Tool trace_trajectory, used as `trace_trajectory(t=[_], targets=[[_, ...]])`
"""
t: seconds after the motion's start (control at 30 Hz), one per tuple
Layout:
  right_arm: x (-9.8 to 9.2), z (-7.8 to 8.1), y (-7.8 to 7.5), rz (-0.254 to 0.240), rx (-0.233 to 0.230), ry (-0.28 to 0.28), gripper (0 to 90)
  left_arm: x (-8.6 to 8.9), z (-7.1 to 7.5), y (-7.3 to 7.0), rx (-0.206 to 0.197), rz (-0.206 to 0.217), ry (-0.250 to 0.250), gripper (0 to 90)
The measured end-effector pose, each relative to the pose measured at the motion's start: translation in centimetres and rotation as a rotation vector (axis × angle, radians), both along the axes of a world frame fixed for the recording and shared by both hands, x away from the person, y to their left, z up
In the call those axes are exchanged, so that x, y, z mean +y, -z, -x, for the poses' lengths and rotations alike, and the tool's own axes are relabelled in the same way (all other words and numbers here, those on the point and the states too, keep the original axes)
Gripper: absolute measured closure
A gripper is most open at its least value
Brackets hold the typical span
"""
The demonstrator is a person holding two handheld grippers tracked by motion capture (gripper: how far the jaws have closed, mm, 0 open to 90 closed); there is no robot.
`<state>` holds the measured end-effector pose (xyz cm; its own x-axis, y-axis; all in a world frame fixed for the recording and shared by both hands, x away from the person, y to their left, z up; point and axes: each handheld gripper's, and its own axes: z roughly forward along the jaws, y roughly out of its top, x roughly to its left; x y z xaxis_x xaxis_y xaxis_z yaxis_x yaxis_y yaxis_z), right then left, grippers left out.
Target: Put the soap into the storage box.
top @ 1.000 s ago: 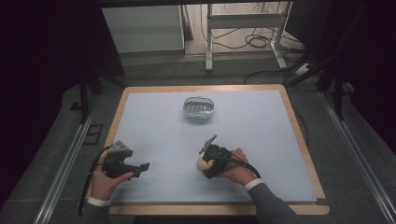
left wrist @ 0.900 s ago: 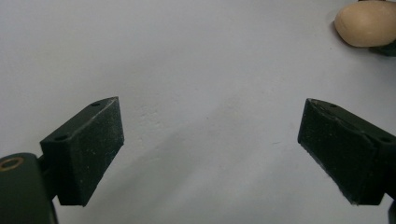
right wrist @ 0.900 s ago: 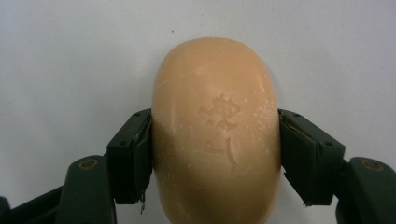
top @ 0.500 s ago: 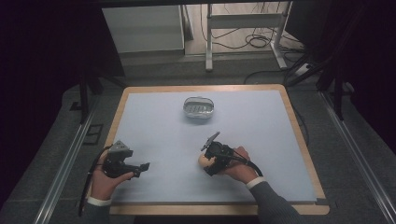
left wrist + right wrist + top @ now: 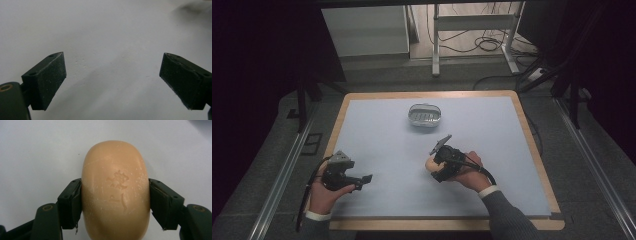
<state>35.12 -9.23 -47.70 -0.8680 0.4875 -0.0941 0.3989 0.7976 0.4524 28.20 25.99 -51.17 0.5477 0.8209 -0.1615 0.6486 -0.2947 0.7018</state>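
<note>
Soap bar (image 5: 115, 192), peach-coloured, oval, clamped across its width between both pads of right gripper (image 5: 115, 202). Jaws pressed flat against either side, nothing slack. In high view, soap (image 5: 431, 163) seen near centre of table, slightly right and toward near edge, just left of right hand (image 5: 464, 167).

Embossed mark on soap's upper face: small floral or leaf-like emblem, with a few raised strokes beneath it. Strokes not readable as letters. Faint scratches and pale scuffs across surface.

Left gripper (image 5: 112, 77) spread wide, nothing between pads, pale table surface beneath. In high view, left gripper (image 5: 364, 179) sits at near left of table, held in left hand (image 5: 324, 192), well apart from soap.

Container: small oval metal dish (image 5: 425, 116) at far centre of table, well apart from both grippers. Ribbed or slotted insert visible inside; no other contents made out at this size. No label or writing seen on it.

Table (image 5: 512, 150): pale blue-grey mat with wooden border. Beyond far edge, white cabinet (image 5: 364, 31), metal frame legs (image 5: 472, 30) and loose cables (image 5: 489, 45) on floor.
</note>
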Motion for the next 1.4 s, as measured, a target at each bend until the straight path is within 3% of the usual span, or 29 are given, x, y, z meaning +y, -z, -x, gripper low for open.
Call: trace_trajectory(t=[0.23,0.77,1.17,1.4], targets=[[-0.4,-0.6,-0.6,-0.009,-0.008,0.011,32.4,0.1,0.1,-0.3,-0.01,0.018,0.002,7.2],[-0.7,-2.0,-0.7,-0.027,-0.007,0.014,32.4,0.1,0.0,-0.1,-0.003,0.014,0.0,7.3],[-1.0,-4.0,-0.7,-0.012,-0.003,0.034,32.4,0.1,0.0,-0.1,-0.003,0.013,0.002,7.2],[-1.0,-5.1,-1.3,-0.029,0.0,0.038,32.4,0.1,0.0,-0.1,-0.003,0.015,0.0,7.3]])
